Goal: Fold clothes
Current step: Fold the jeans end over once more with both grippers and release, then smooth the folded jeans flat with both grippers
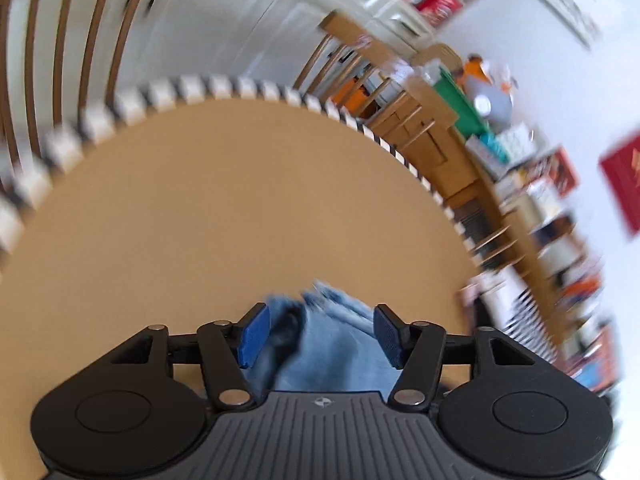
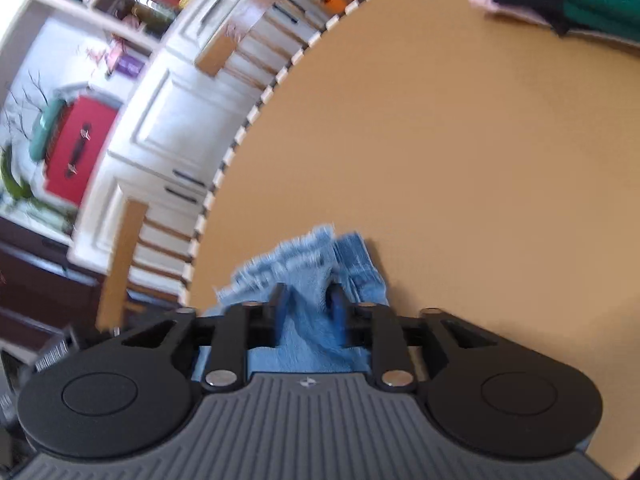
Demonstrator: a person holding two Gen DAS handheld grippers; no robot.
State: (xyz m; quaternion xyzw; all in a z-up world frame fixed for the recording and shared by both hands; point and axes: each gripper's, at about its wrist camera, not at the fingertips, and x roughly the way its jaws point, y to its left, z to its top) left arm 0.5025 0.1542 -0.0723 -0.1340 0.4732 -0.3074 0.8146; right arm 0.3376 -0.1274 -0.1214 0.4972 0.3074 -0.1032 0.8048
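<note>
The left gripper (image 1: 320, 336) is tilted downward, its blue pads spread wide, clear of the light blue denim garment (image 1: 340, 344) lying on the tan round table (image 1: 200, 200). The right gripper (image 2: 308, 312), likewise tilted down, is narrowly parted around a bunched denim fold; contact cannot be told.

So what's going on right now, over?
Left tool open, jeans loose between its pads. Right tool narrow, jeans between; grip unclear. Table ahead bare; folded stack at far edge.
</note>
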